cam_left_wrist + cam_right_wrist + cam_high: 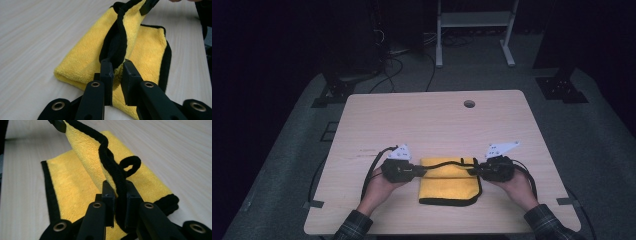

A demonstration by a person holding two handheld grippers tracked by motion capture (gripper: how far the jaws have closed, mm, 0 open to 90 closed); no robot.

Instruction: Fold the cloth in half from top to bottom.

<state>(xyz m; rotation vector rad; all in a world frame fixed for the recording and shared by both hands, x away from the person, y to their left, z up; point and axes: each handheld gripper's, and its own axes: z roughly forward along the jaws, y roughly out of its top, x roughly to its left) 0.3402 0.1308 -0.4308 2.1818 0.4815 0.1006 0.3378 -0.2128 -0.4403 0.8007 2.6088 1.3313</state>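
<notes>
A yellow cloth with a black hem lies partly folded on the wooden table, near its front edge. My left gripper is shut on the cloth's left corner, and my right gripper is shut on the right corner. Between them the black-hemmed edge is lifted and stretched across the cloth. In the left gripper view the jaws pinch the hem of the cloth. In the right gripper view the jaws clamp the hem, where a small black loop sticks out from the cloth.
A round cable hole sits near the table's far edge. Cables trail from both grippers toward the person's forearms. Beyond the table stand a white frame and dark stands on the grey floor.
</notes>
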